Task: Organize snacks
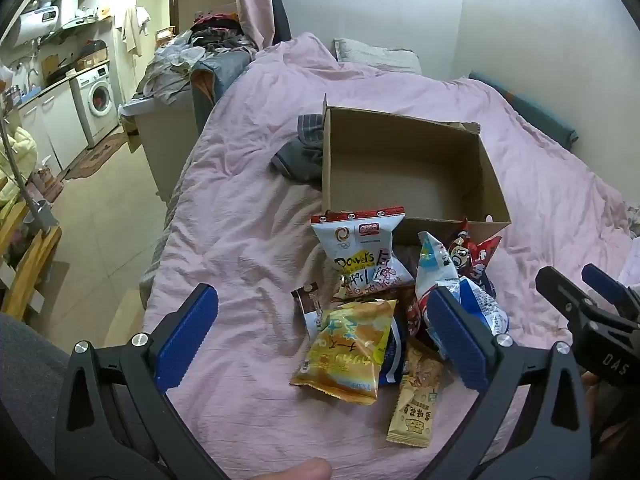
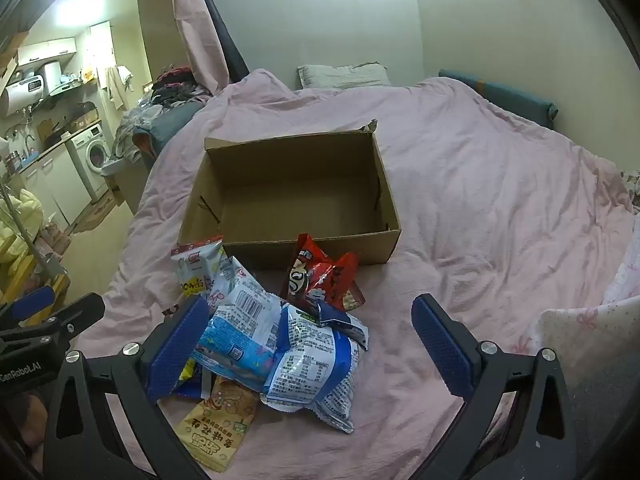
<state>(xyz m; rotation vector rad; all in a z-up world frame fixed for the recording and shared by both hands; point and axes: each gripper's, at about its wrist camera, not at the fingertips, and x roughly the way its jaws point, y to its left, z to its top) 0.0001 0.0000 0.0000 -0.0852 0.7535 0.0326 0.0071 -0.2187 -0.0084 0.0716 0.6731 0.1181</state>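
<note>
Snack packets (image 2: 276, 344) are heaped just ahead of both grippers, on the pink bedcover (image 2: 480, 200). Nothing is held: the left gripper (image 1: 320, 336) and the right gripper (image 2: 316, 344) are both spread wide with bare blue pads. The yellow packet (image 1: 344, 352) is framed between the left fingers, its long axis running away from them; the blue-and-white packet (image 2: 308, 364) lies between the right fingers, nearer the left pad. Either hand is judged about equally close to the heap. Just beyond it, touching the red packet (image 2: 328, 276), an open cardboard box (image 2: 296, 248) is seen, empty. Farther off, a pillow (image 2: 344, 74), a clothes pile (image 1: 200, 52) and a washing machine (image 1: 98, 98) are visible.
</note>
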